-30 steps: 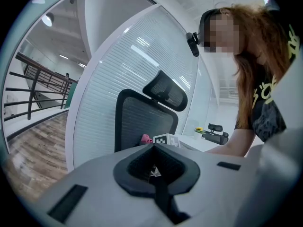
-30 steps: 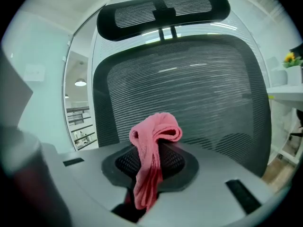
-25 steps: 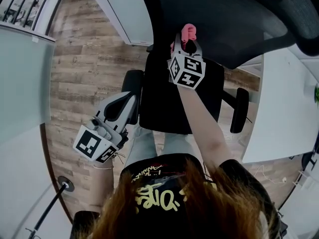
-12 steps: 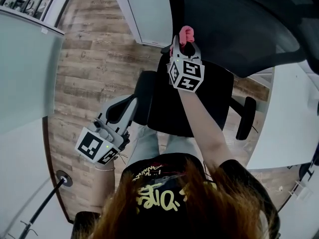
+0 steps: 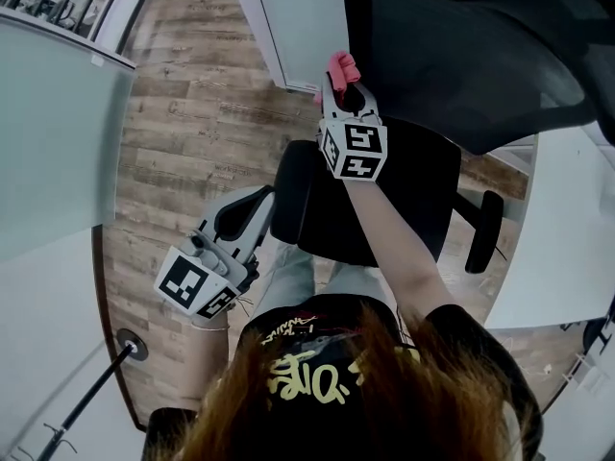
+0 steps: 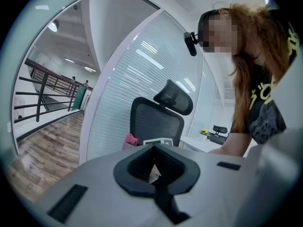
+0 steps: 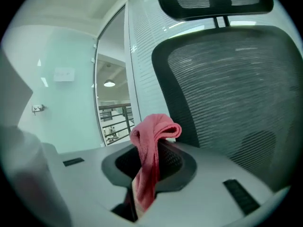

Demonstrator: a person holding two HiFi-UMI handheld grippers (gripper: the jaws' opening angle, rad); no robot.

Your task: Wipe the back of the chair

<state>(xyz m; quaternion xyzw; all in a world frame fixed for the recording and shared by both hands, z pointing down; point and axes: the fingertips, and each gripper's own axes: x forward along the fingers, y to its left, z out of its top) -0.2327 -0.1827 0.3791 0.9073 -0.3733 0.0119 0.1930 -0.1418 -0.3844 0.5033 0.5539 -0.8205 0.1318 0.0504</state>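
– Beside the chair back (image 5: 461, 56), which gripper is sitting nearer?
– Left gripper (image 5: 252, 205), jaws together and empty, is hanging well apart from it. Right gripper (image 5: 338, 83) is clamping the pink cloth (image 5: 341, 65) just beside its edge.

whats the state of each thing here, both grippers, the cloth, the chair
right gripper: shut on the pink cloth
pink cloth: bunched, sticking out past the jaws, close to the chair back's edge; contact can't be told
left gripper: shut, nothing in it, held low away from the chair
chair back: upright, mesh facing the right gripper
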